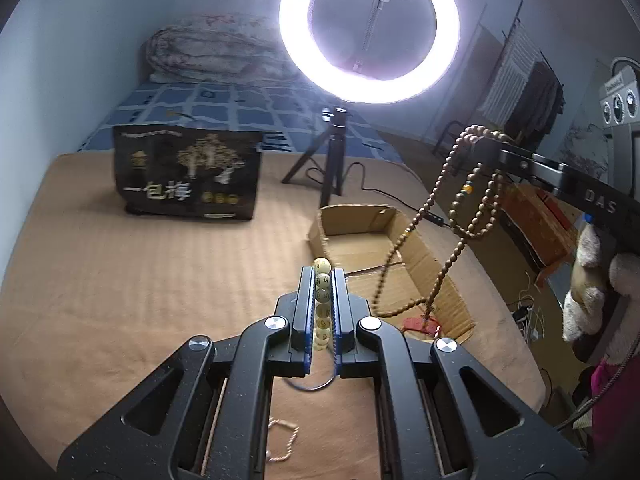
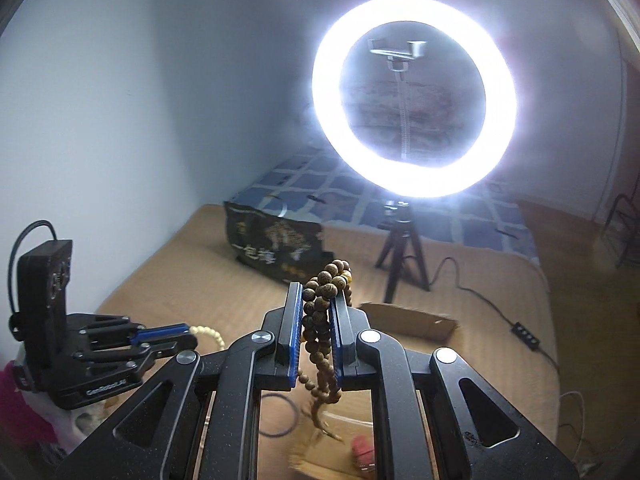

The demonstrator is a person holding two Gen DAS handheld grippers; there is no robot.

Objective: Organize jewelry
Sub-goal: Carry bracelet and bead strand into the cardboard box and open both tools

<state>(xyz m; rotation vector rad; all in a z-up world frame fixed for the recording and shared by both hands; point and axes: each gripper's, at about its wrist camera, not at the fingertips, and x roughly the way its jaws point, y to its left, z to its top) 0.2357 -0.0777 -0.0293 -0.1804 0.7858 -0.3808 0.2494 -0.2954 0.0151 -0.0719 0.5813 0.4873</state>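
My left gripper (image 1: 323, 276) is shut on a pale yellow bead bracelet (image 1: 322, 300), held above the tan blanket just left of an open cardboard box (image 1: 436, 280). My right gripper (image 2: 316, 292) is shut on a long brown wooden bead necklace (image 2: 320, 320). In the left wrist view the right gripper (image 1: 486, 142) is high at the right, and the necklace (image 1: 440, 216) hangs in loops down into the box, its red tassel (image 1: 420, 325) at the box's near end. In the right wrist view the left gripper (image 2: 192, 334) is at the lower left with pale beads at its tips.
A lit ring light (image 1: 370, 32) on a black tripod (image 1: 328, 160) stands behind the box, its cable trailing right. A dark printed bag (image 1: 188, 172) stands at the back left. A thin cord (image 1: 280, 440) and a dark hair tie (image 2: 280, 416) lie on the blanket.
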